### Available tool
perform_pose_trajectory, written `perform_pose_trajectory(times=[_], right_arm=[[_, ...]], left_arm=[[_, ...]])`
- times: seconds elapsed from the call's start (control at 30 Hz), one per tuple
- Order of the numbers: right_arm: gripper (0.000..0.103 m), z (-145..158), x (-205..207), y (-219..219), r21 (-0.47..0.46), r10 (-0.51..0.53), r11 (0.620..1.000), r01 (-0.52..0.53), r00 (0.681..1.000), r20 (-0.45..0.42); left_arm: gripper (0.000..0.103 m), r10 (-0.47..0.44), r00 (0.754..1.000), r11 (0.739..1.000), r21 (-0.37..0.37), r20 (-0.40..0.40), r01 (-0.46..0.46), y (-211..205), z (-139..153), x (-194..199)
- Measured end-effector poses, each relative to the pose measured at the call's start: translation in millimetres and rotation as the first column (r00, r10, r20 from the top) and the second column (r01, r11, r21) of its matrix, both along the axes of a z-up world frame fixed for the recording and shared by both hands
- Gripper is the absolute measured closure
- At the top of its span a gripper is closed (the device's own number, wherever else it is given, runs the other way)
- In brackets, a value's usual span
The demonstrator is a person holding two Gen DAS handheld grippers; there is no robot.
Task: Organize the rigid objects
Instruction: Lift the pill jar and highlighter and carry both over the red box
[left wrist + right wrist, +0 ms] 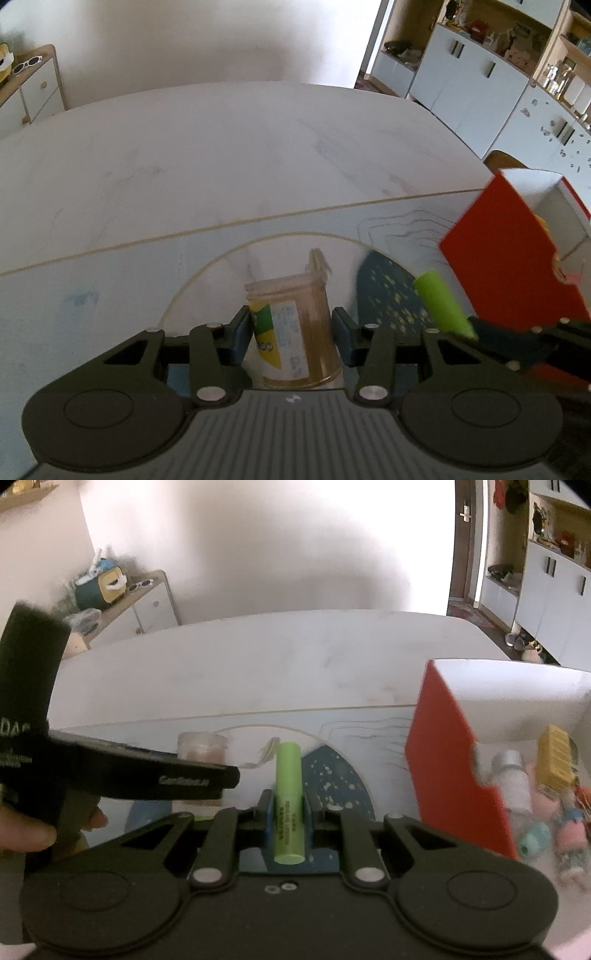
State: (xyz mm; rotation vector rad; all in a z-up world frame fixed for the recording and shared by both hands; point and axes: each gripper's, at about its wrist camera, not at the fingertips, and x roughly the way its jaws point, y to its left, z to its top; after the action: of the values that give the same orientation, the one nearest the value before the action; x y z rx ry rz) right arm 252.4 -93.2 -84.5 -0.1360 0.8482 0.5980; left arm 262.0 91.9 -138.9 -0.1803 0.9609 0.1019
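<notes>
My left gripper (291, 328) is shut on a clear toothpick jar (295, 332) with a yellow and green label, held above the table mat (110, 288). My right gripper (289, 812) is shut on a green tube (289, 805), which points forward between the fingers. The green tube also shows in the left wrist view (441, 302), to the right of the jar. The jar's lid shows in the right wrist view (201, 746), behind the left gripper's body (147, 775).
A red and white open box (454, 768) stands at the right on the mat; it also shows in the left wrist view (513, 258). It holds a small bottle (513, 782), a yellow packet (556, 764) and several small toys. White cabinets (469, 81) stand beyond the table (221, 147).
</notes>
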Motion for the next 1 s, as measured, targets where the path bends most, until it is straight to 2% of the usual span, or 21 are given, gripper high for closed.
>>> perform_pose_trajectory(times=[0.13,0.3,0.53,0.73,1.0], right_arm=[[0.088,14,-8,-21,0.028,-0.026,0.999,0.027,1.000,-0.017],[0.088,36,-16,-48,0.063,-0.025,0.998,0.025,1.000,0.001],[0.087,56,-8,-88,0.098,-0.051,0.994,0.047,0.998,0.039],[0.087,58,6,-124,0.106,-0.081,0.992,0.075,0.995,0.052],[0.087,55,30,-165,0.118,-0.122,0.987,0.113,0.990,0.071]], left_arm=[[0.059,-0.029,0.999,0.999,0.025,0.022,0.028,-11,7,-19],[0.061,-0.030,0.999,1.000,0.000,0.027,0.030,-20,17,-40],[0.061,-0.045,0.997,0.998,-0.041,0.067,0.048,-40,51,-59],[0.061,-0.067,0.992,0.995,-0.073,0.110,0.075,-69,85,-54],[0.061,-0.124,0.981,0.987,-0.081,0.149,0.137,-123,112,-33]])
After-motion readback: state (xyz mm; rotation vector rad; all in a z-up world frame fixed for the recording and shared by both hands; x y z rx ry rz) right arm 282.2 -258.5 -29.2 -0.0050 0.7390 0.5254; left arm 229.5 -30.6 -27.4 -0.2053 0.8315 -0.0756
